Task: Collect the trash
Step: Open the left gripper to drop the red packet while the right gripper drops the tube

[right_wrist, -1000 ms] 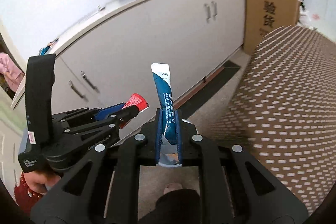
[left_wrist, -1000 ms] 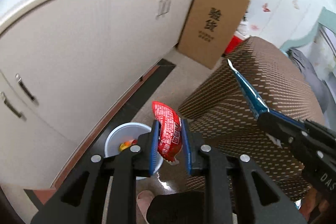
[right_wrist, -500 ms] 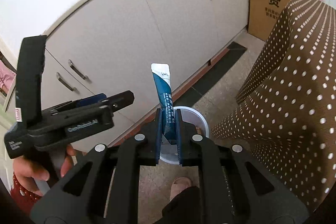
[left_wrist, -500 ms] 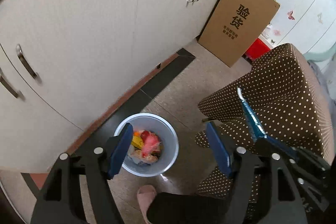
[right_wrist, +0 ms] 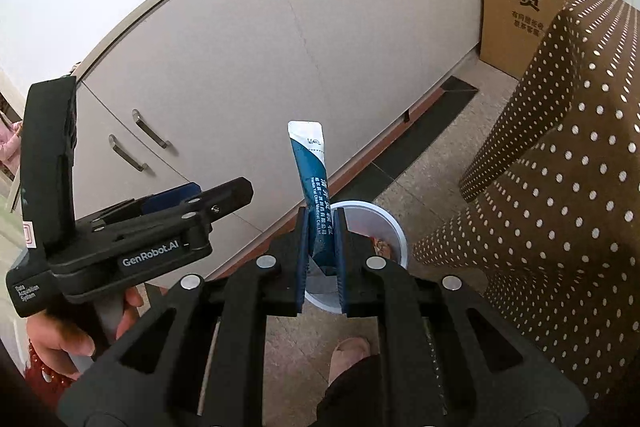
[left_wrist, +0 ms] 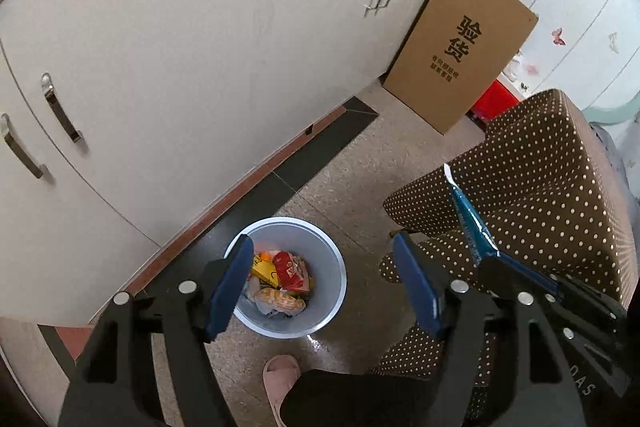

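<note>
Beige cabinet fronts (left_wrist: 200, 47) are filling the upper left of both views, with speckled floor below. Count: one white bin (left_wrist: 326, 291), one cardboard box (left_wrist: 460, 55), one dotted brown cloth (left_wrist: 540, 187), one pink slipper (left_wrist: 280, 375), two grippers. Left gripper (left_wrist: 324, 287) is hanging spread wide, nothing between its blue pads, the bin showing through the gap. Right gripper (right_wrist: 322, 259) is pinching one blue sachet (right_wrist: 314, 171), upright at frame centre. Only the left view is showing the bin's contents: a red wrapper (left_wrist: 288, 269) lying among yellow scraps. Only the right view is showing the hand (right_wrist: 60, 339) gripping the left tool, lower left. A second ago the red wrapper was clamped in the left gripper; now it's in the bin.
</note>
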A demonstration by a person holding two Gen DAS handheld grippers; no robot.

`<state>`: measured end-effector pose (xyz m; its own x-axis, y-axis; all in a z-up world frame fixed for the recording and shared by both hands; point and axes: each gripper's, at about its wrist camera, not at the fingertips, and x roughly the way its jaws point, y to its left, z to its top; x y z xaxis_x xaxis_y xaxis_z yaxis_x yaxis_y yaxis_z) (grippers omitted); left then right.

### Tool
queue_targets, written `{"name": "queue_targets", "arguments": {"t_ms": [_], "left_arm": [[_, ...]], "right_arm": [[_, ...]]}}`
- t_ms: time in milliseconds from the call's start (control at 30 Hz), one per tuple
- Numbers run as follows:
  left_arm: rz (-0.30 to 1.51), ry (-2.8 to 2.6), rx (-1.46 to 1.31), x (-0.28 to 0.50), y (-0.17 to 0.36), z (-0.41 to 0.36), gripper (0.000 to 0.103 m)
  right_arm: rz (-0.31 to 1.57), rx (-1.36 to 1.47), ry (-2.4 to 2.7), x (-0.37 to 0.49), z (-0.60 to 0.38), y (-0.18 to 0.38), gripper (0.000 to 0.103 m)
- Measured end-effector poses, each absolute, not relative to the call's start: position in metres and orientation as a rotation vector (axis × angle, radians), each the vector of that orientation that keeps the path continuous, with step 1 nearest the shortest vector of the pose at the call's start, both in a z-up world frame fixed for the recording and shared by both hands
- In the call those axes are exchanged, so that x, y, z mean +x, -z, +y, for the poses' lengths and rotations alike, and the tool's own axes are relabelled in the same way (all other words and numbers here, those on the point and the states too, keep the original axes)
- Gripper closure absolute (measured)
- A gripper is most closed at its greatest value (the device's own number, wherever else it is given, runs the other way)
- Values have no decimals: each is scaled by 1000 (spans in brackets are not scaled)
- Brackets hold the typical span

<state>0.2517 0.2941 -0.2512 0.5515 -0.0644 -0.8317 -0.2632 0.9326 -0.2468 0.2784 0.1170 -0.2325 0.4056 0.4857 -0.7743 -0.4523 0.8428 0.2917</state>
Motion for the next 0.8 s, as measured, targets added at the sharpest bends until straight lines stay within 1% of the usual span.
{"name": "queue_targets", "arguments": {"t_ms": [133, 200, 233, 267, 300, 367, 500, 733, 800], "left_arm": [[967, -136, -360, 247, 244, 299, 32], [955, -153, -349, 246, 239, 301, 32], [949, -164, -342, 244, 237, 302, 32], [938, -183, -333, 243, 235, 304, 32], [929, -211, -328, 242, 233, 306, 32], [929, -241, -333, 241, 231, 311, 30], [923, -241, -342, 236, 223, 310, 30], [872, -207, -334, 225, 191, 286, 29], [851, -182, -325, 222, 177, 274, 29]], "right_arm": [[977, 39, -604, 279, 125, 230, 90], [973, 42, -617, 279, 130, 229, 88], [965, 43, -619, 279, 131, 229, 81], [958, 37, -618, 279, 134, 229, 70], [956, 30, -614, 279, 136, 230, 40], [943, 31, -610, 280, 137, 233, 40], [948, 21, -606, 277, 134, 232, 40], [866, 3, -541, 259, 104, 195, 40], [838, 0, -514, 253, 94, 182, 38]]}}
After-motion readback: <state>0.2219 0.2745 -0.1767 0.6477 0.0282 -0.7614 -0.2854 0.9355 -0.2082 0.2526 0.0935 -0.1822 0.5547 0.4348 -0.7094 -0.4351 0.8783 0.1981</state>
